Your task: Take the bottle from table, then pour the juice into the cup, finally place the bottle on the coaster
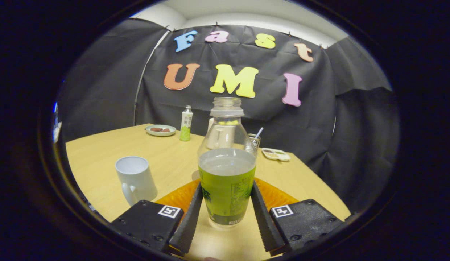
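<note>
Green-labelled bottle point(227, 170), cap off and roughly half full, stands upright between our claw point(226, 217) fingers, both pressed on its sides, so we've got it clamped. It looks like it's on or just over the orange coaster point(279, 195) near the bench point(101, 152) edge, can't tell which. White cup point(135, 179) sits to the left. We reckon pouring's next: swing left, tip slowly over the rim

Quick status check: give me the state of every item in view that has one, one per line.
Bottle: upright, uncapped, partly filled, held between the jaws.
Gripper: shut on the bottle.
Cup: upright on the table, inside not visible.
Coaster: flat on the table behind the bottle, nothing visibly on it.
Small far bottle: upright, capped.
</note>
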